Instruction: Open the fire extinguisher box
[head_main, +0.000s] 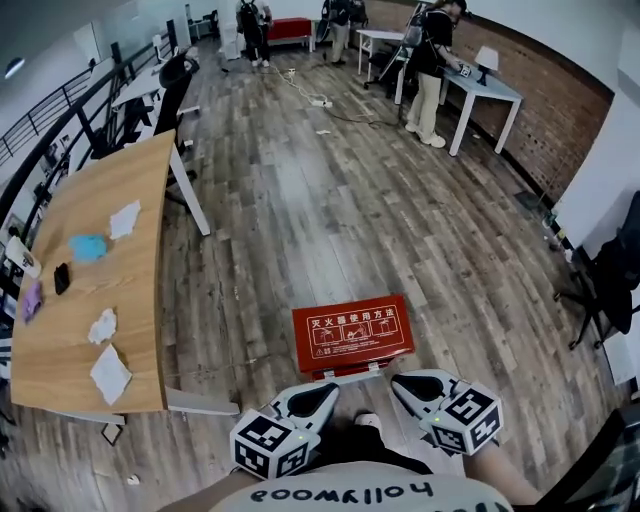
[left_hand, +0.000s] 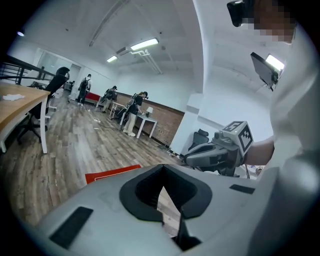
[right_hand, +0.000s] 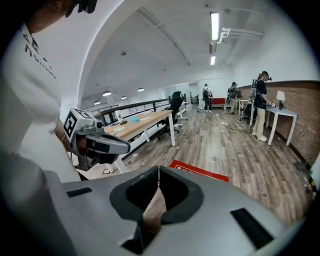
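Note:
A red fire extinguisher box (head_main: 352, 336) lies flat on the wooden floor just ahead of me, its lid with white print down. Both grippers hover side by side just on my side of it, touching nothing. My left gripper (head_main: 328, 390) is shut and empty, its tips meeting in the left gripper view (left_hand: 162, 170), with the box (left_hand: 112, 173) below and beyond them. My right gripper (head_main: 400, 382) is likewise shut and empty (right_hand: 159, 169), and the box (right_hand: 199, 171) shows past its tips. Each gripper view also shows the other gripper alongside.
A long wooden desk (head_main: 100, 260) with papers and a blue cloth stands at the left, its white leg (head_main: 190, 195) near the box. A black chair (head_main: 610, 280) sits at the right. Several people and white tables (head_main: 480, 90) are at the far end, with a cable (head_main: 320, 100) on the floor.

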